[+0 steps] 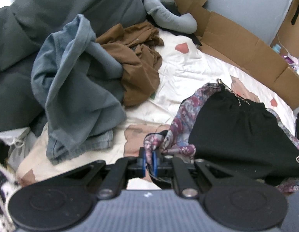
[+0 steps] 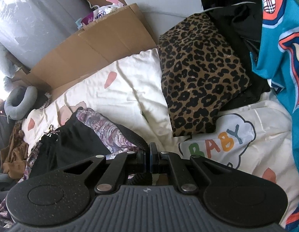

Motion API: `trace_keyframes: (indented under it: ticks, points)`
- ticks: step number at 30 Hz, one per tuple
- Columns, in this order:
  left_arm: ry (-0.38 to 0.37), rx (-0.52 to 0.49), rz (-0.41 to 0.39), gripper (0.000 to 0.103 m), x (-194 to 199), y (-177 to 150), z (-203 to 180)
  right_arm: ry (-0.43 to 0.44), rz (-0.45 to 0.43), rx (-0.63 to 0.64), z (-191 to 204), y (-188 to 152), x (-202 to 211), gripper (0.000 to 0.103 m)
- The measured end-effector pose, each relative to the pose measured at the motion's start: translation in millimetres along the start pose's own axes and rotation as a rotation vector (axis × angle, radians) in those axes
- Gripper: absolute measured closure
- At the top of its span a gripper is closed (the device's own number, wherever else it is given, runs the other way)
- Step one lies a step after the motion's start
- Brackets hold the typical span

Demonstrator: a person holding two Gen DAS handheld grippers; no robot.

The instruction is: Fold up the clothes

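Observation:
A garment with a purple floral print outside [image 1: 183,114] and a black lining [image 1: 236,131] lies on the white bedsheet [image 1: 188,73]. My left gripper [image 1: 149,158] is shut on a corner of the floral fabric at the garment's near left edge. In the right wrist view the same garment [image 2: 103,127] lies to the left, and my right gripper [image 2: 150,154] is shut on its black edge [image 2: 137,139], with black fabric showing under the fingers.
A blue-grey garment [image 1: 76,89] and a brown one [image 1: 139,65] are heaped at the left. A flattened cardboard box [image 1: 236,42] lines the bed's far side. A leopard-print folded piece [image 2: 197,73], black clothes [image 2: 240,25] and a teal jersey [image 2: 280,73] lie right.

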State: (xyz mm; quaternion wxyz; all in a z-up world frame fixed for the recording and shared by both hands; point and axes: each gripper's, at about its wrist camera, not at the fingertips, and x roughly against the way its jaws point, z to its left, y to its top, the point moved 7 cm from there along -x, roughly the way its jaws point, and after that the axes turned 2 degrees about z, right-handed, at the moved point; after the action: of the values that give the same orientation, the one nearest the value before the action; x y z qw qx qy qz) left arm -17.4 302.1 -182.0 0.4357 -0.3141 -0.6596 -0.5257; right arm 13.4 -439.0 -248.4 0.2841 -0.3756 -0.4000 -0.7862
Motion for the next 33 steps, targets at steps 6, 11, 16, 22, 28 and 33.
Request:
trace_keyframes:
  ticks: [6,11,16,22,28,33]
  points:
    - [0.006,0.030,0.017,0.096,10.6,-18.9,8.4,-0.010,0.015,-0.006,-4.6,-9.7,10.7,0.102]
    - [0.035,0.078,0.127,0.091,-5.9,-41.7,24.7,-0.028,0.049,-0.041,-15.9,-22.2,14.1,0.101]
    - [0.122,0.175,0.178,0.082,-17.4,-58.2,54.9,-0.098,0.084,-0.087,-35.9,-35.2,12.1,0.098]
    - [0.121,0.208,0.171,0.057,-15.6,-44.7,60.7,-0.112,0.041,-0.100,-43.3,-33.0,28.3,0.075]
    - [0.108,0.163,0.148,0.050,-19.7,-18.9,45.1,-0.133,-0.015,-0.087,-38.7,-23.0,30.7,0.065]
    - [0.103,0.151,0.131,0.048,-30.9,6.5,33.3,-0.110,-0.037,-0.082,-28.7,-10.0,22.5,0.064]
